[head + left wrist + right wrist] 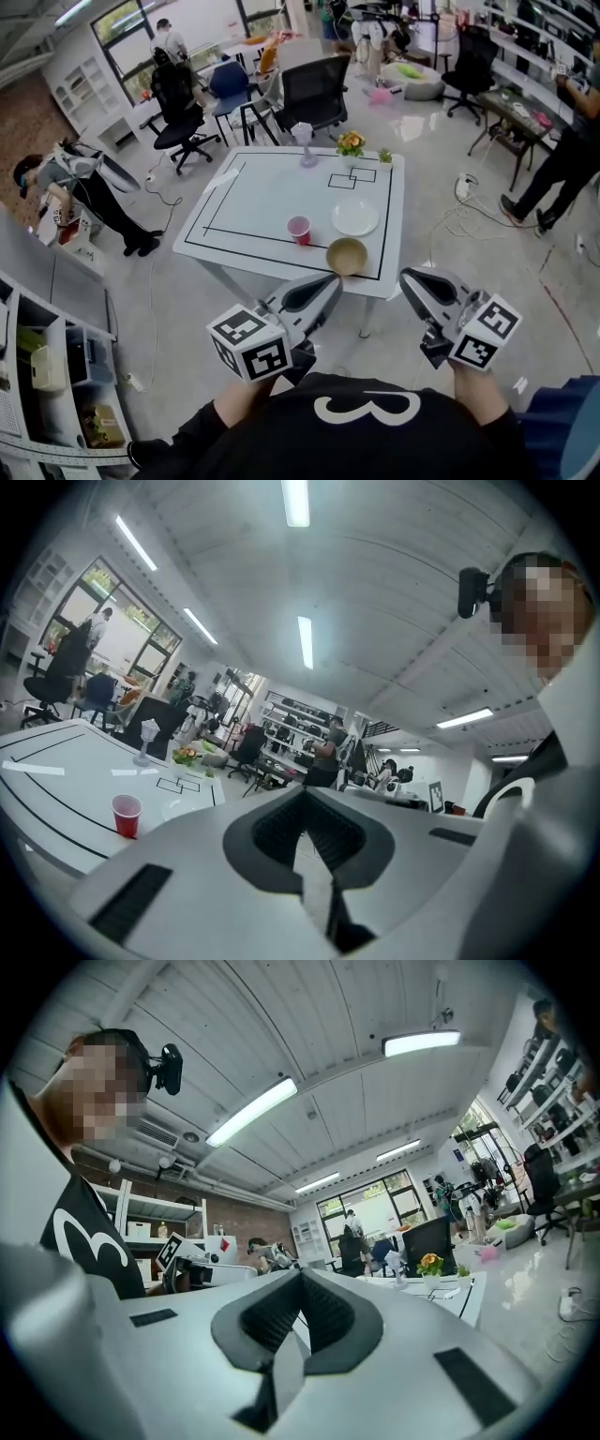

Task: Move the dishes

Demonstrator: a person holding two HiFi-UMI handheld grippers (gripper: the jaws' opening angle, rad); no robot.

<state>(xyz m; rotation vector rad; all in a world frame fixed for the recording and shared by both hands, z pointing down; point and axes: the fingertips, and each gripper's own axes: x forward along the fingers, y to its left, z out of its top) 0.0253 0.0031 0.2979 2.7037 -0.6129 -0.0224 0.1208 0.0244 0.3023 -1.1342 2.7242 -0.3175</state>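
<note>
Grey office floor surrounds the white bench [253, 202] in the head view; a red cup [299, 230], white plate [355, 217] and tan bowl [347, 255] sit toward its front edge, with the left gripper [330, 279] and right gripper [409, 276] near that edge. Left gripper view: jaws closed together, empty. Right gripper view: jaws likewise together, nothing between.

We see three dishes on the white bench [253, 202], all toward its near right part; a red cup [298, 230] stands upright; a white plate [355, 217] lies flat just right of it; a tan bowl [346, 255] sits upright nearer us, by the near edge, apart from both.
</note>
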